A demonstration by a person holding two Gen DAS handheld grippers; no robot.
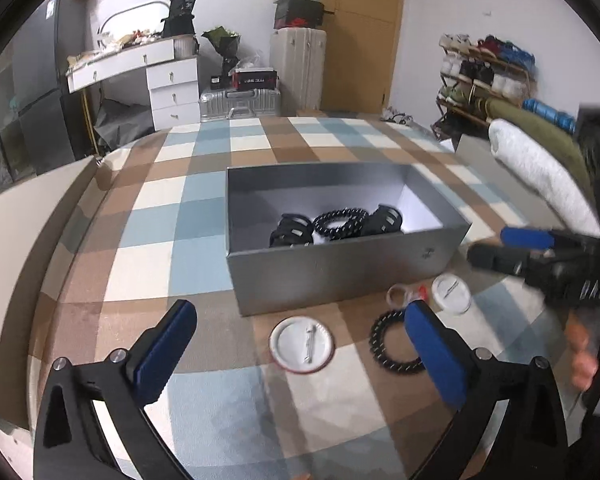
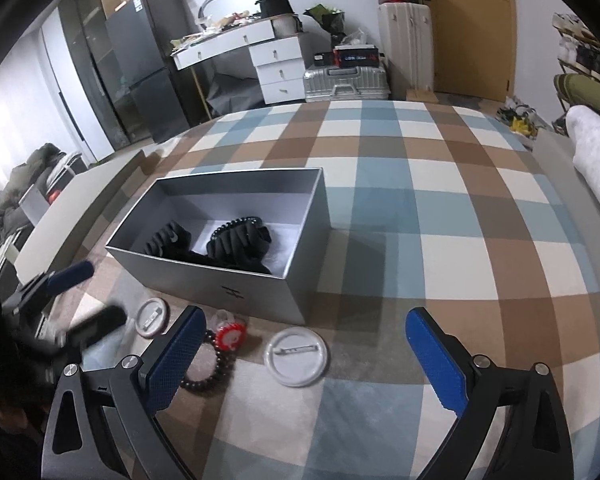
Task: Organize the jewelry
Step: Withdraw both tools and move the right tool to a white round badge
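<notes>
An open grey box (image 1: 340, 276) (image 2: 204, 276) sits on the checked cloth and holds black hair clips (image 1: 292, 230) and a black coil tie (image 1: 342, 222). In front of it lie a white pin badge (image 1: 302, 345), a black bead bracelet (image 1: 396, 344), a second white badge (image 1: 451, 294) and a small ring (image 1: 398, 295). My left gripper (image 1: 300, 344) is open and empty above the badge. My right gripper (image 2: 304, 344) is open and empty above a white badge (image 2: 297, 357); a dark bracelet (image 2: 210, 372), a red piece (image 2: 230, 334) and another badge (image 2: 152, 317) lie to its left.
The checked cloth (image 2: 440, 216) covers the surface. A rolled white towel (image 1: 540, 172) lies at the right edge. A white desk (image 1: 140, 68), suitcases (image 1: 240, 102) and a shoe rack (image 1: 484, 76) stand behind. The right gripper shows blurred in the left wrist view (image 1: 496, 246).
</notes>
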